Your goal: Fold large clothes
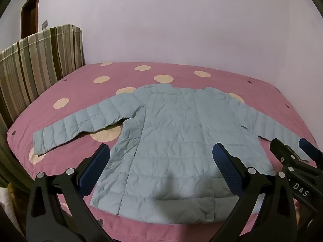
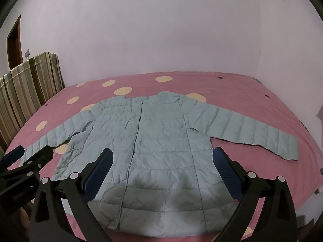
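- We see a pale blue quilted puffer jacket (image 1: 171, 141) lying flat on the pink polka-dot bedspread (image 1: 252, 92), sleeves spread, surface creased.
- Our left gripper (image 1: 161, 169) and right gripper (image 2: 161, 173) hover spread wide above its hem, grasping nothing.

You face a plain pale lilac wall (image 1: 171, 24), dimly and evenly lit. A bed (image 1: 201, 68) under a pink cover with cream dots fills the room before you. At your left a striped mattress (image 1: 40, 60) stands upright beside a brown wooden door (image 1: 30, 14).
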